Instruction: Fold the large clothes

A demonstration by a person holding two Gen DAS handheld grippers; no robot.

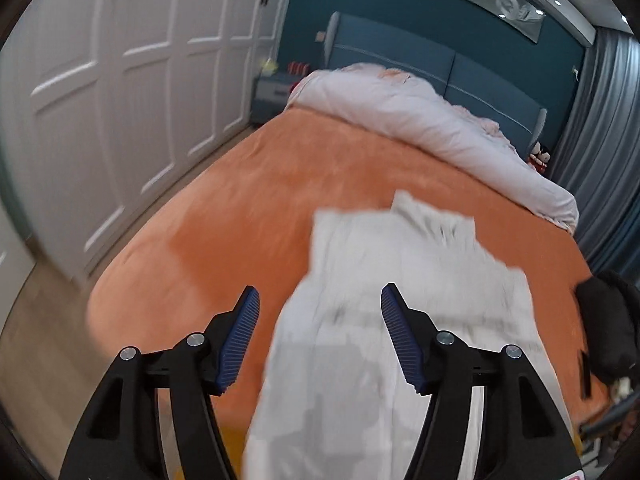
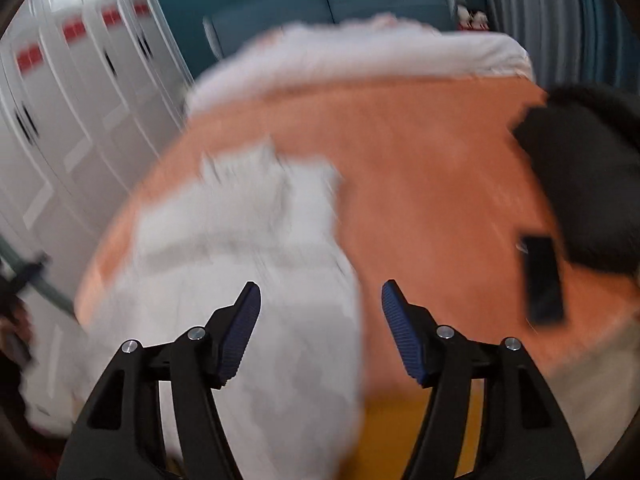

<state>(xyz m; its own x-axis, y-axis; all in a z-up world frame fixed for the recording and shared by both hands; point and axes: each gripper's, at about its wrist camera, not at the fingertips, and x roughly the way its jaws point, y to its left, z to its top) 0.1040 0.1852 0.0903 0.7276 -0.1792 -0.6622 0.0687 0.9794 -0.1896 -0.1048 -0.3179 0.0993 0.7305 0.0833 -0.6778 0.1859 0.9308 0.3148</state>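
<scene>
A white garment (image 1: 400, 300) lies spread on the orange bed cover (image 1: 248, 200), its near end hanging over the bed's front edge. It also shows in the right wrist view (image 2: 248, 248), blurred by motion. My left gripper (image 1: 320, 304) is open and empty, held above the garment's near part. My right gripper (image 2: 320, 300) is open and empty, above the garment's right edge and the orange cover (image 2: 432, 168).
A rolled white duvet (image 1: 420, 120) lies across the head of the bed by the blue headboard (image 1: 400, 52). A black garment (image 2: 584, 176) and a dark phone (image 2: 544, 280) lie at the bed's right side. White wardrobe doors (image 1: 120, 100) stand on the left.
</scene>
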